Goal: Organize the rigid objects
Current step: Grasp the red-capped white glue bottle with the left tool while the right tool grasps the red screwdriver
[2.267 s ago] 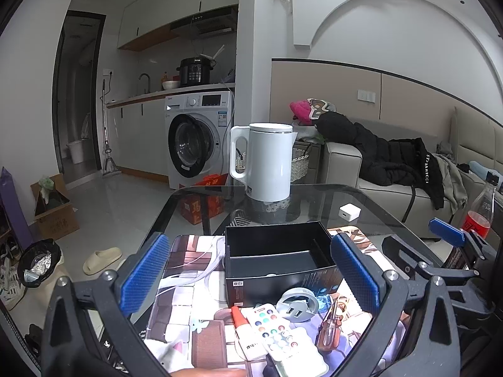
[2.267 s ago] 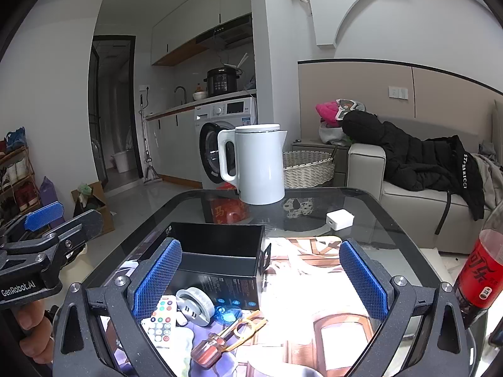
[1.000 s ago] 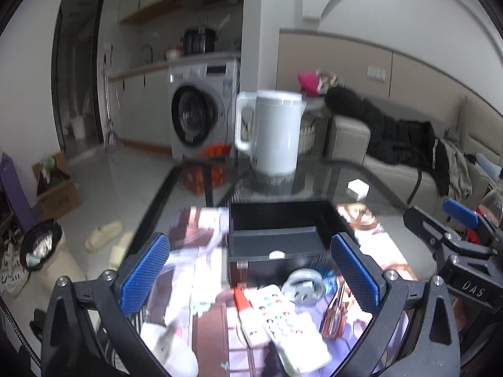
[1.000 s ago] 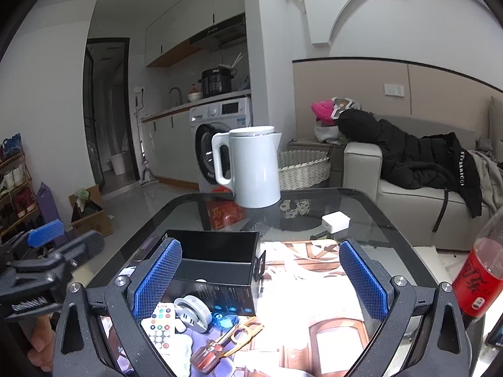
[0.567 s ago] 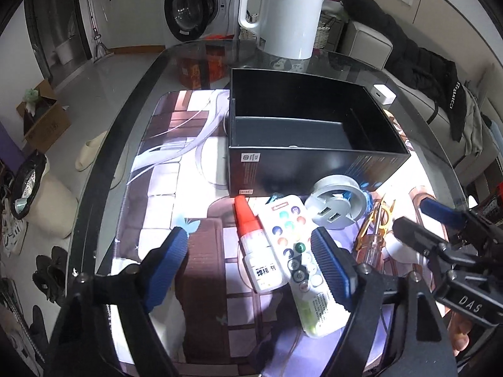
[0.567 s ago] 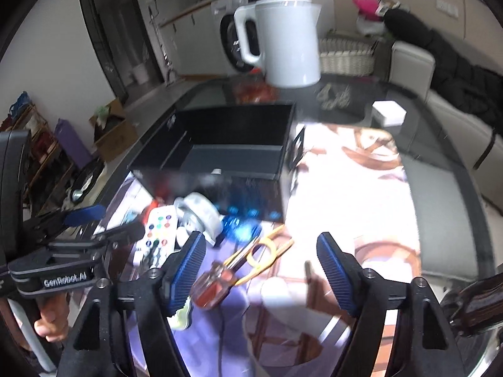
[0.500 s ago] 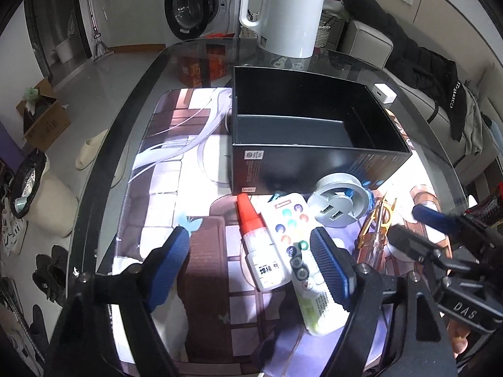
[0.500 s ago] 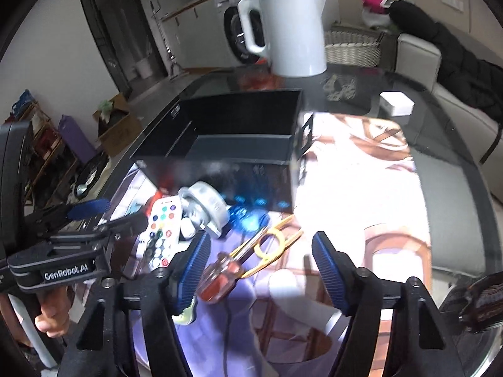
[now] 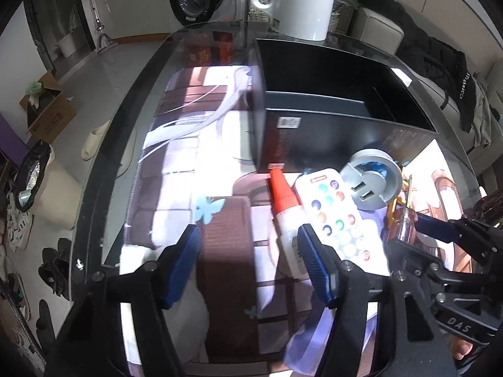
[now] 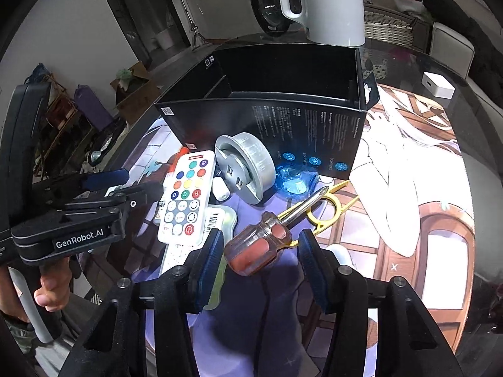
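right wrist view: right gripper (image 10: 261,251) fingers closing around screwdriver (image 10: 267,238) handle, not yet pressing; rigid, slick plastic, grab mid-handle. left gripper (image 9: 248,260) closing, nothing between.

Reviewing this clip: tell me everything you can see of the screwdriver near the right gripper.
The screwdriver has a translucent red-orange plastic handle, clear at the collar, and a shiny metal shaft ending in a cross-type tip. It lies flat on the printed mat, tip angled up-right toward the black box, its shaft crossing a yellow plastic tool. The handle sits between the blue pads of the right gripper, whose jaws are closing; the pads do not visibly press it yet.
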A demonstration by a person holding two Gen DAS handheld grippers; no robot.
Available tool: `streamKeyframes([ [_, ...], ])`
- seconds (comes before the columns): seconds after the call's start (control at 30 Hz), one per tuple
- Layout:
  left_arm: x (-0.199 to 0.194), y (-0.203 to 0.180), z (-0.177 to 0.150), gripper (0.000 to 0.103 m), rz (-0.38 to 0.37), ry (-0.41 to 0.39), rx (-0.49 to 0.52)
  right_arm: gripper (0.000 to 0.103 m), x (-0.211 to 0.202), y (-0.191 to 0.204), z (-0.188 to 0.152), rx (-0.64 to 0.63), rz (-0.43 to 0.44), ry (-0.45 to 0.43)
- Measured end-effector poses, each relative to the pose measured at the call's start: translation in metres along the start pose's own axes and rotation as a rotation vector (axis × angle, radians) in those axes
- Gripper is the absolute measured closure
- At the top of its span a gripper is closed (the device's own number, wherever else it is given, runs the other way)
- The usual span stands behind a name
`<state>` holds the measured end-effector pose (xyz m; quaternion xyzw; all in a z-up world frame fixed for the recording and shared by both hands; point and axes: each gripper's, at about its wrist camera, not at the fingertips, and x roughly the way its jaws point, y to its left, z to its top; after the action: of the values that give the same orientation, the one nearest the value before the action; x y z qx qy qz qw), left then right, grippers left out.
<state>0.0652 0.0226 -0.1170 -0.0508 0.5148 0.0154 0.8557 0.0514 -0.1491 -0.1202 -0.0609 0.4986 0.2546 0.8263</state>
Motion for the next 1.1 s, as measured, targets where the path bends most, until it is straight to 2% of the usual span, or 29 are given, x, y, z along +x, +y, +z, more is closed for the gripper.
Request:
streamKeyframes([
  [0.17, 0.01, -0.017, 0.003, 0.04, 0.001, 0.023, 0.044, 0.057, 0.007, -0.005, 0.002, -0.009, -0.038, 0.006],
  [0.27, 0.018, -0.025, 0.001, 0.056, -0.009, 0.061, 0.077, 0.059, 0.008, -0.008, 0.003, -0.004, -0.037, 0.011],
  [0.3, 0.016, -0.027, 0.001, 0.065, 0.005, 0.048, 0.098, 0.06, 0.008, -0.01, 0.004, -0.001, -0.036, 0.012],
  [0.4, 0.014, -0.027, 0.0, 0.079, -0.007, 0.054, 0.117, 0.064, 0.008, -0.009, 0.006, -0.011, -0.031, 0.015],
  [0.47, 0.011, -0.023, -0.002, 0.079, -0.011, 0.061, 0.116, 0.069, 0.004, -0.011, 0.006, -0.02, -0.021, 0.016],
  [0.6, 0.008, -0.021, -0.008, 0.079, 0.004, 0.056, 0.16, 0.071, 0.0, -0.003, -0.001, -0.038, -0.001, 0.023],
  [0.67, 0.007, -0.025, -0.011, 0.078, 0.019, 0.04, 0.206, 0.071, -0.001, -0.002, 0.0, -0.025, -0.003, 0.015],
  [0.73, 0.007, -0.024, -0.012, 0.077, 0.015, 0.035, 0.205, 0.07, -0.002, -0.001, 0.003, -0.025, -0.012, 0.001],
  [0.8, 0.006, -0.024, -0.012, 0.069, 0.035, 0.028, 0.222, 0.067, -0.002, 0.002, 0.008, -0.031, -0.029, -0.013],
  [0.87, 0.007, -0.024, -0.011, 0.069, 0.036, 0.027, 0.225, 0.064, 0.002, 0.003, 0.013, -0.03, -0.032, -0.013],
  [0.93, 0.006, -0.025, -0.011, 0.07, 0.039, 0.025, 0.223, 0.062, 0.005, 0.004, 0.015, -0.034, -0.043, -0.014],
  [0.97, 0.006, -0.026, -0.012, 0.078, 0.034, 0.026, 0.225, 0.062, 0.007, 0.003, 0.015, -0.039, -0.045, -0.013],
  [1.0, 0.005, -0.029, -0.012, 0.08, 0.03, 0.029, 0.232, 0.062, 0.008, 0.001, 0.015, -0.037, -0.042, -0.013],
  [1.1, 0.004, -0.031, -0.014, 0.08, 0.033, 0.031, 0.224, 0.067, 0.008, -0.003, 0.014, -0.022, -0.023, -0.001],
])
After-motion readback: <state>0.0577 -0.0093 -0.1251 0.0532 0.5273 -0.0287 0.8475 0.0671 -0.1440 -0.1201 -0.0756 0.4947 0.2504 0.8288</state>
